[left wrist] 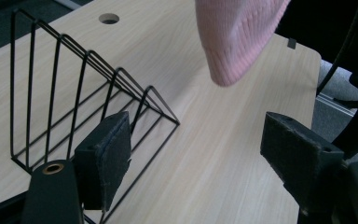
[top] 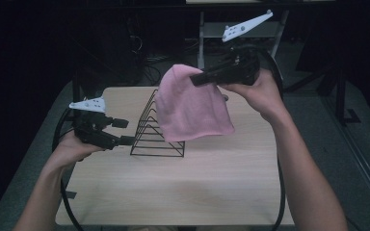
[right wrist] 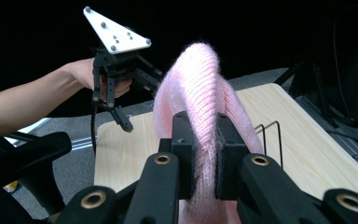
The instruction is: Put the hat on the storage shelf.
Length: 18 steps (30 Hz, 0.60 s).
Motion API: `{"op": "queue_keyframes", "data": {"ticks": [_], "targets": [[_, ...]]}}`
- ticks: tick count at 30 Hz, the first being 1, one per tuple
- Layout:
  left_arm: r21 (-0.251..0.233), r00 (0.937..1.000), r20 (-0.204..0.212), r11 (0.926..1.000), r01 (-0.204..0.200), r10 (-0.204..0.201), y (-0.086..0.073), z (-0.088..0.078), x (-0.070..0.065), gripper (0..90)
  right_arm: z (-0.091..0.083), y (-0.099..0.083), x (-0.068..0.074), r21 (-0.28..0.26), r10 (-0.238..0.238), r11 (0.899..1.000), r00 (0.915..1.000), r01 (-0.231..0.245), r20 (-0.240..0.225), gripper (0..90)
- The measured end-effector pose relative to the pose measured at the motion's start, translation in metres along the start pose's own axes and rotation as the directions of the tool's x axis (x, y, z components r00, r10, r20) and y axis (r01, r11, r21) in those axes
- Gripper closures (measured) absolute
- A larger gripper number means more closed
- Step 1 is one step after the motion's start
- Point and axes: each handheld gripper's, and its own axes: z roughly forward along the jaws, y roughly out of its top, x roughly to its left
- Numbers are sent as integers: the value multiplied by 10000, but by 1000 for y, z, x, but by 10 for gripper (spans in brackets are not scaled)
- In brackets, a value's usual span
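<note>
A pink knitted hat (top: pixel 191 106) hangs in the air above the table, pinched at its upper edge by my right gripper (top: pixel 198 78), which is shut on it. From the right gripper view the hat (right wrist: pixel 200 93) bulges up between the two black jaws. Its lower edge (left wrist: pixel 235 37) dangles over the tabletop. Beneath and to the left stands a black wire rack (top: pixel 156 130) with triangular dividers (left wrist: pixel 74 93). My left gripper (top: pixel 124 132) is open at the rack's left end, its left pad (left wrist: pixel 105 156) close against the wires, with nothing held.
The light wooden table (top: pixel 183 187) has bare room in front of the rack and a cable hole (left wrist: pixel 108 18) near its far side. Dark chairs, shelving and cables stand beyond the far edge. Cables trail from both grippers along the table's sides.
</note>
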Motion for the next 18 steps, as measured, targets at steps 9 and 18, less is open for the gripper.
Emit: {"op": "queue_keyframes", "data": {"ticks": [9, 18], "targets": [[-13, 9997, 232, 10000, -89, 89, 17, 5, 7, 260, 20, 17, -1, -68, -172, 9998, 9991, 170, -394, 811], [-265, 9960, 881, 9995, 176, -152, 27, 10, 19, 382, 40, 36, 1, -135, -434, 9990, 9972, 426, -602, 811]]}}
